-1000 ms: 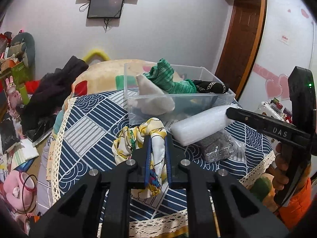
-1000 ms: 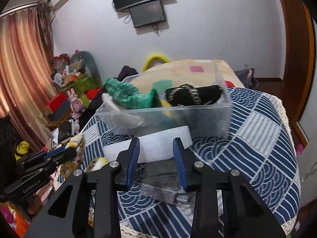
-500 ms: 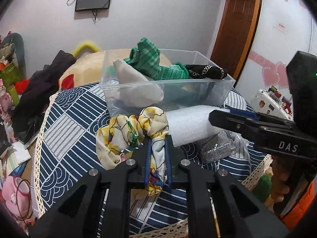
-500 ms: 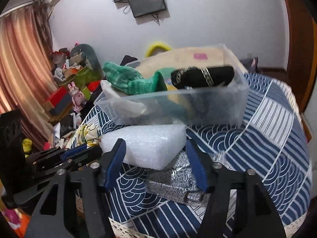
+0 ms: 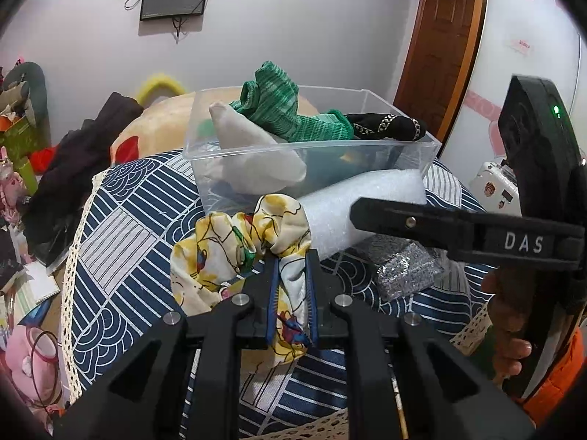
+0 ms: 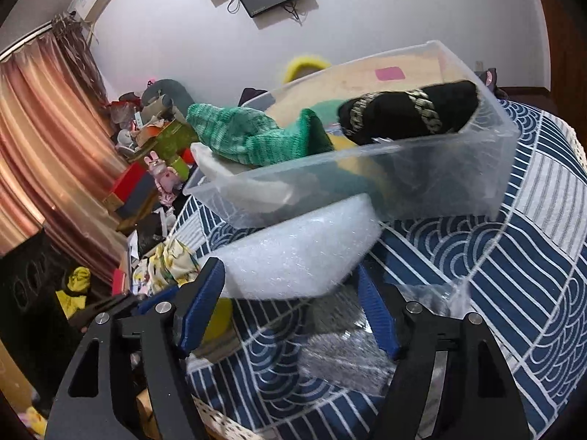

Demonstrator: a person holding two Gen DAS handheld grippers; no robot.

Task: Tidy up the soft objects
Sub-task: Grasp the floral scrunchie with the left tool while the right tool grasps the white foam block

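Observation:
My left gripper (image 5: 290, 275) is shut on a yellow patterned scrunchie (image 5: 242, 245) and holds it above the blue patterned tablecloth (image 5: 121, 220), just in front of the clear plastic bin (image 5: 367, 154). The bin holds a green knit sock (image 5: 282, 110), a black patterned sock (image 5: 385, 126) and a white cloth (image 5: 256, 157). My right gripper (image 6: 290, 304) is open, its blue pads on either side of a white foam block (image 6: 297, 253) that lies against the bin (image 6: 440, 183). The scrunchie (image 6: 165, 264) shows at the left in the right wrist view.
A silver glittery pouch in clear plastic (image 5: 403, 271) lies under the foam block, also in the right wrist view (image 6: 348, 348). The table edge with lace trim (image 5: 77, 256) runs at left. Clutter, toys and boxes (image 6: 146, 146) fill the floor left of the table.
My right gripper has opened wider and moved forward around the foam block. My left gripper has carried the scrunchie closer to the bin.

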